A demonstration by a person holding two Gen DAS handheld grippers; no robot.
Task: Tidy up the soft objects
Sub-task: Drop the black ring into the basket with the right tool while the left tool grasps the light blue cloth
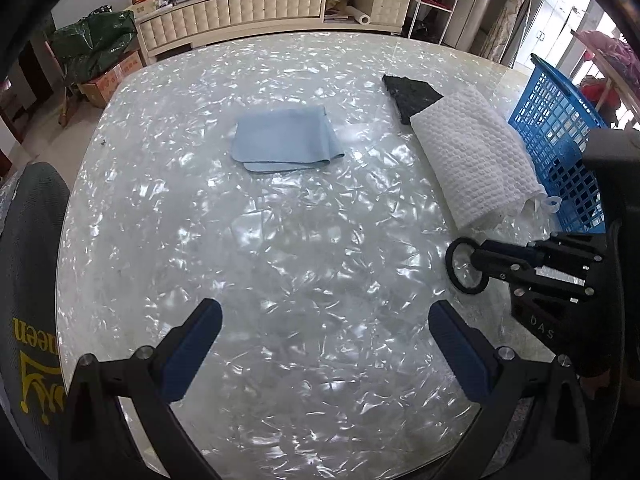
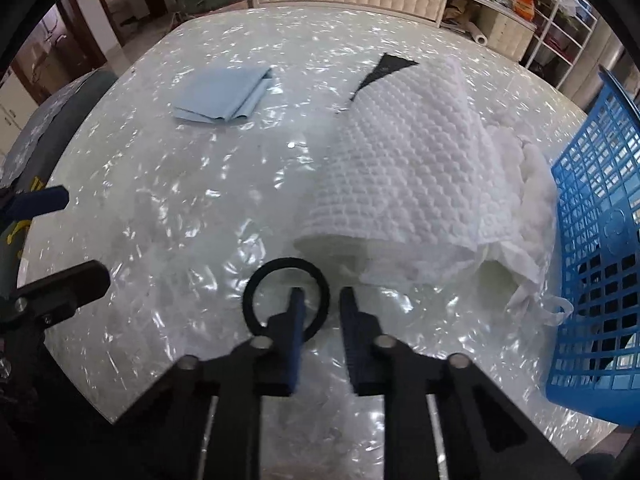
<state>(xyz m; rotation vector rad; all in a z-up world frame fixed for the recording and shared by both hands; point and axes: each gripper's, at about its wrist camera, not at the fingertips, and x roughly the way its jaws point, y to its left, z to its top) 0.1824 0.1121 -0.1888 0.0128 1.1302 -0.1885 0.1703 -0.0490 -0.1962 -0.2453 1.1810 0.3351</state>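
Black ring [image 2: 286, 262], pinched in right gripper [image 2: 322, 294]

The left gripper [image 1: 325, 354] hangs over the pearly white bench [image 1: 280, 240], its jaws wide apart with nothing between them. Farther out lies a folded blue cloth [image 1: 282, 138]. To its right a rolled white towel [image 1: 474, 158] covers part of a black cloth [image 1: 408, 94], with a blue basket [image 1: 560, 148] just beside the towel. Near the towel's nearer end, the right gripper [image 1: 478, 262] has its jaws pinched on a black ring [image 1: 466, 266].
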